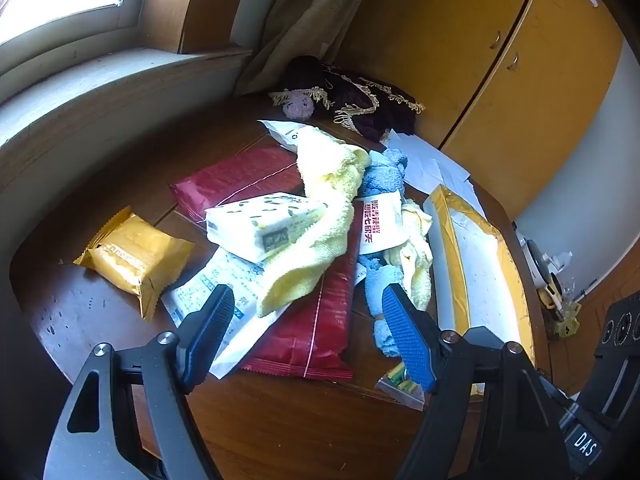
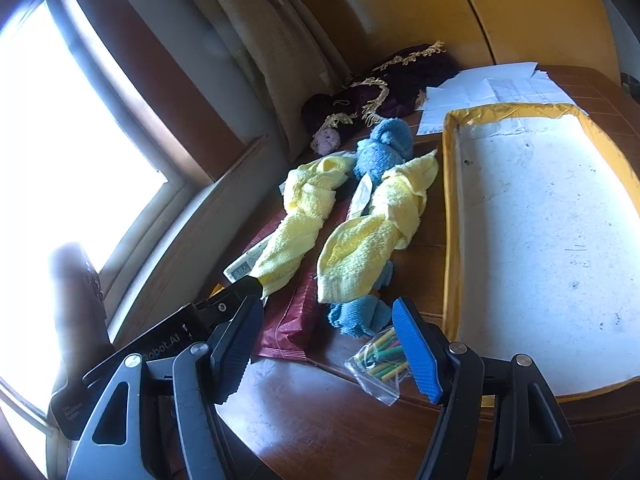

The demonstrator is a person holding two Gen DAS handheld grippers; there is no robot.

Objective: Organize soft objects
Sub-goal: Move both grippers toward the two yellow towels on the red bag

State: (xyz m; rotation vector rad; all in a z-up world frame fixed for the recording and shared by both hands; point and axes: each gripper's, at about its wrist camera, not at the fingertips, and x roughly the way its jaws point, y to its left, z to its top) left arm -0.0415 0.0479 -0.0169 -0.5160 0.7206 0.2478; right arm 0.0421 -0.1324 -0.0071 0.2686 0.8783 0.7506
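While both gape, yellow towel (image 1: 316, 232) just beyond left claw (image 1: 308, 316).

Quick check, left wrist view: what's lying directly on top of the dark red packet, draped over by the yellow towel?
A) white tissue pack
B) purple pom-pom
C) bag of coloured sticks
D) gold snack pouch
A: the white tissue pack lies across the dark red packet, with the yellow towel draped over its right end; the gold snack pouch lies apart on the table to the left.
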